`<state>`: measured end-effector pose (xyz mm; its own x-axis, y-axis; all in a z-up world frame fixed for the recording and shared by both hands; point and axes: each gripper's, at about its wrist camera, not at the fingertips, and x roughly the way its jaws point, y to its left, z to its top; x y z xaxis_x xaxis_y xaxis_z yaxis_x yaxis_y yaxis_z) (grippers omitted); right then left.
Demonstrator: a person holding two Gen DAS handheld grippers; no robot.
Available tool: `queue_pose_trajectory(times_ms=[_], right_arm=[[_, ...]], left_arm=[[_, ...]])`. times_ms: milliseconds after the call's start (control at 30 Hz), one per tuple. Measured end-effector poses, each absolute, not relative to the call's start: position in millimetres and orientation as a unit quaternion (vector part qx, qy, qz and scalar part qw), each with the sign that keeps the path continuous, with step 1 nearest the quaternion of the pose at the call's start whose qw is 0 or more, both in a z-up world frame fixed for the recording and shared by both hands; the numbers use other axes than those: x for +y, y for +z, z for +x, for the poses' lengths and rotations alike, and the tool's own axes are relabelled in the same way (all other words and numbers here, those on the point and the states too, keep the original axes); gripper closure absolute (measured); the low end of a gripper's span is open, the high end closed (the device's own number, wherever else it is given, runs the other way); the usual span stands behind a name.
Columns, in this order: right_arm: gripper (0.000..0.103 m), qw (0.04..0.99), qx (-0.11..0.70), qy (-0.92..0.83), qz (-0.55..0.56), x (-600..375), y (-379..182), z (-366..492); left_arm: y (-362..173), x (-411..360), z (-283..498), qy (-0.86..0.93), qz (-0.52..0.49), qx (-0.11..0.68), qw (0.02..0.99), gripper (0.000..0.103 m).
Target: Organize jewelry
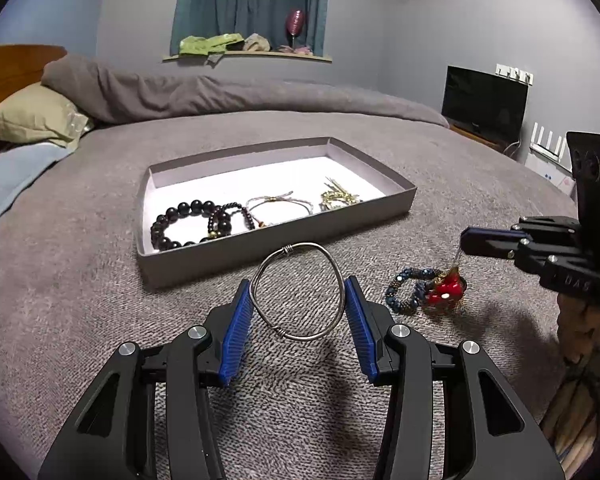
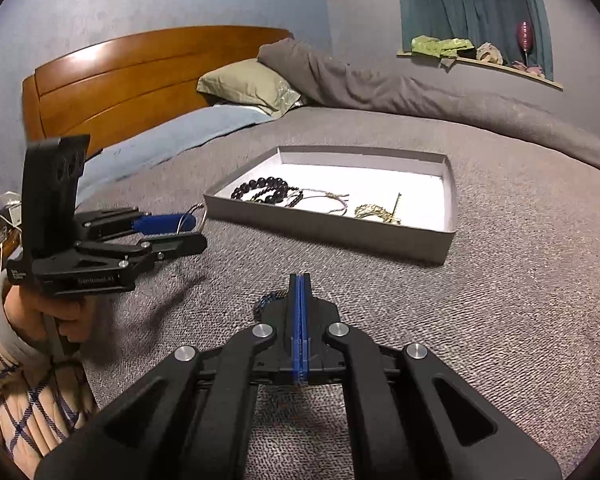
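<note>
— So where is the silver bangle [image 1: 298,292] held?
— Between the left gripper's [image 1: 298,312] spread pads, touching both, above the blanket [image 1: 80,300] near the tray [image 1: 260,248].
— And the right gripper [image 2: 300,292]?
— Clenched on a thin chain above the red charm [image 1: 444,290].

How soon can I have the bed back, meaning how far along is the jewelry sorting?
Done: several pieces, including a black bead bracelet, lie in the tray. In hand: the left gripper jaws clamp a silver bangle; the right gripper has shut jaws that seem to pinch the red pendant by its thin chain. Left: the blue beaded bracelet on the bed.
</note>
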<state>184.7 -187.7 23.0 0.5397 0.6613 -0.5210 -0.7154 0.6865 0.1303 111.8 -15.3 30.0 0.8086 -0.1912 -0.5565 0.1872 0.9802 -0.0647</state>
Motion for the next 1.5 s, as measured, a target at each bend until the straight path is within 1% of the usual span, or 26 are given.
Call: queue_pose_trajectory(times_ms=[233, 700, 1000, 1500], right_arm=[[0.103, 0.885, 0.256, 0.388, -0.03, -199.8, 33.5, 183.4], [0.103, 0.901, 0.194, 0.388, 0.028, -213.4, 82.0, 193.4], [0.103, 0.904, 0.186, 0.382, 0.046, -205.9, 93.4, 218.3], [0.103, 0.906, 0.184, 0.374, 0.075, -195.6, 104.6, 261.9]], left_arm=[[30.4, -15.8, 114.7, -0.099, -0.005, 0.293, 0.951, 0.055], [36.5, -13.1, 124.2, -0.095, -0.013, 0.283, 0.954, 0.055], [56.3, -1.3, 145.7, -0.078, -0.014, 0.256, 0.963, 0.055], [62.0, 11.5, 181.8, -0.072, -0.022, 0.252, 0.965, 0.055]])
